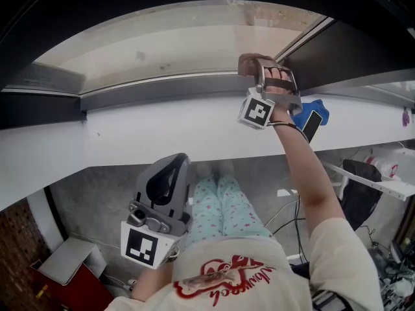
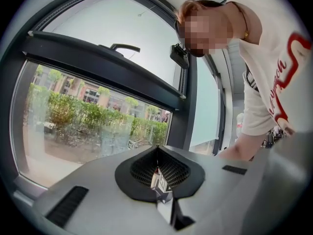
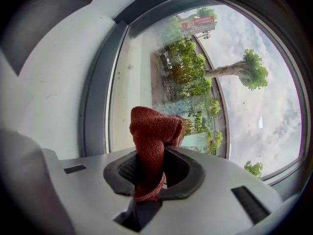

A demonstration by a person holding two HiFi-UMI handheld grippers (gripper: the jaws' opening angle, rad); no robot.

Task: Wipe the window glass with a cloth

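The right claw [image 3: 151,176] was clamped on the cloth [image 3: 152,141]. The rust-red weave was bunched up and stood proud above the jaws, with a tail hanging down into the slot between them. Behind it the glass [image 3: 234,106] filled the right gripper view, with trees and hedges outside and a grey frame [image 3: 95,97] down the left edge.

From the head view, that right claw [image 1: 251,63] was stretched forward at arm's length. Its tip was up at the lower edge of the glass [image 1: 162,50], right where the pane met the grey frame [image 1: 149,89] and a dark upright. The cloth [image 1: 246,62] showed as a small brownish lump at the tip. It sat right up against the pane, though no view settled whether it was touching.

The left claw [image 1: 174,166] was held low and close to the body, below the white sill [image 1: 130,135] and well away from the glass. In its own view the left claw [image 2: 159,180] had its jaws pressed together on nothing, pointing at a lower pane [image 2: 88,116] with green bushes beyond.
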